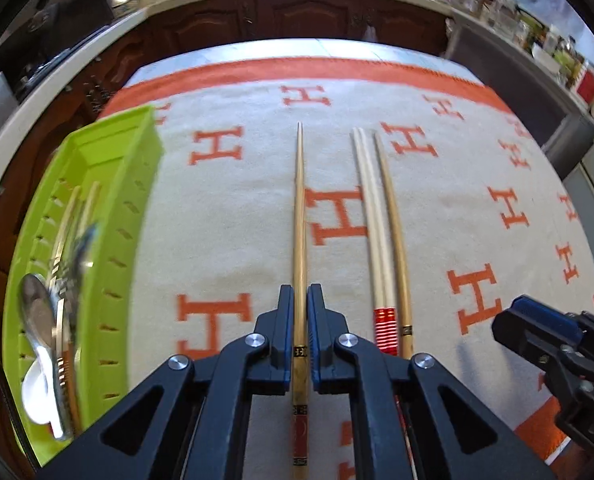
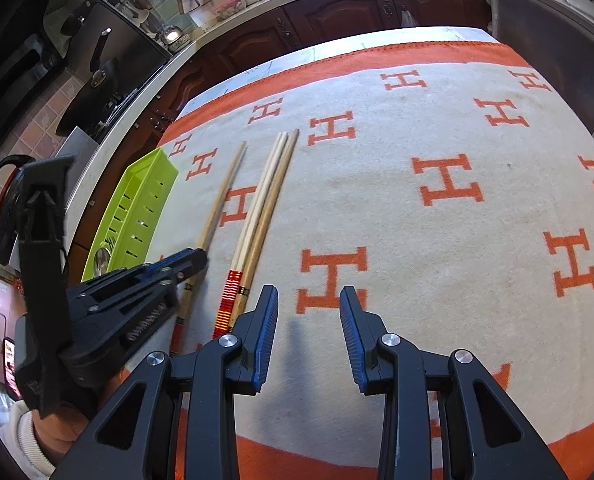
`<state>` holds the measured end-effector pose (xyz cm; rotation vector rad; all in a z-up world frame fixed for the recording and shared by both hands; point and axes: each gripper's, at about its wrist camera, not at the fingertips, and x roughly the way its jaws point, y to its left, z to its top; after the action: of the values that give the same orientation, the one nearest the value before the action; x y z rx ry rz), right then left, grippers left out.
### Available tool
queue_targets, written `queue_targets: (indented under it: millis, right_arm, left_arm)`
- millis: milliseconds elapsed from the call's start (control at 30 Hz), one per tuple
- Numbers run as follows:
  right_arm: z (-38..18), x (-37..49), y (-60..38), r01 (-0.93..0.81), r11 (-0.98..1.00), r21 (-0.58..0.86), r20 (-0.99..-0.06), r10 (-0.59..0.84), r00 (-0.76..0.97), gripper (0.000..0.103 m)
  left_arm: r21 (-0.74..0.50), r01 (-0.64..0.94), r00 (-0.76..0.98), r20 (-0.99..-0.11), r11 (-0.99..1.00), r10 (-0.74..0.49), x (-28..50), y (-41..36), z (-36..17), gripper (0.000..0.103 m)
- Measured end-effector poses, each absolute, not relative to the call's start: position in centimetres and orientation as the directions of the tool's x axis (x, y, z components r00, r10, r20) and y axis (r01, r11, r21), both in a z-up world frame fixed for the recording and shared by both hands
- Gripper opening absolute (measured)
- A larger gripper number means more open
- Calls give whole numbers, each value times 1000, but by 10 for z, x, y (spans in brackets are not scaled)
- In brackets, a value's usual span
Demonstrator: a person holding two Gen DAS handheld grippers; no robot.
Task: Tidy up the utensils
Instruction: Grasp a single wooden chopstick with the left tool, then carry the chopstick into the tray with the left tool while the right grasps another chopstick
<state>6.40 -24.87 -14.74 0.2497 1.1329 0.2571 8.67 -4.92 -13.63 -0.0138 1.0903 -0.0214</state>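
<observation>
While the single bamboo chopstick (image 1: 299, 208) lay lengthwise near the middle of the bench, the left tongs (image 1: 300, 304) were clamped on it down toward its decorated handle end, pads pressed on either side of the shaft. It looked like it was flat on the H-patterned blanket (image 1: 477, 208), not lifted yet as far as I could tell.

Just to its right sat three more chopsticks: a pale pair with a red-striped band (image 1: 385, 330) and a darker bamboo one (image 1: 395, 232) touching them. Off at the left edge of the bench was the green slotted tray (image 1: 117, 184), already holding a metal spoon (image 1: 37, 312), a white spoon and a couple of chopsticks, kinda blurry.

The right tongs (image 2: 309, 300) were hanging over bare blanket nearer the front edge, jaws apart with nothing between them, just idle.

My take on doing this step well: the grip was way back on the handle, so the long tip was gonna droop or swing once it came up. I'd have lifted straight up and slow, kept the stick roughly level, and swung it left toward the tray without clipping the near wall. Line it up with the tray's long axis so it drops in alongside the chopsticks already there instead of bridging across the rim. A round, skinny stick can twist in flat pads too, so no quick wrist flicks.
</observation>
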Motion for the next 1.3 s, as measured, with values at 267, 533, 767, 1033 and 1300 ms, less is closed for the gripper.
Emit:
queue_targets:
  millis: [267, 533, 767, 1033, 1300]
  right_arm:
    - [-154, 71, -220, -105, 940, 324, -867, 339, 366, 32]
    - [-164, 82, -193, -90, 955, 281, -891, 295, 345, 30]
    - [-168, 84, -169, -106, 982, 157, -912, 185, 365, 12]
    - [-170, 88, -149, -109, 994, 9, -920, 51, 389, 9]
    - [-170, 92, -151, -83, 997, 7, -920, 39, 390, 6]
  left_arm:
    - [-16, -68, 559, -829, 998, 25, 51, 0, -76, 4]
    - [-5, -174, 595, -797, 985, 101, 30, 61, -52, 4]
    - [32, -214, 567, -810, 976, 150, 28, 93, -65, 4]
    - [54, -198, 519, -841, 979, 151, 37, 101, -90, 4]
    - [51, -211, 494, -856, 976, 151, 41, 113, -100, 5]
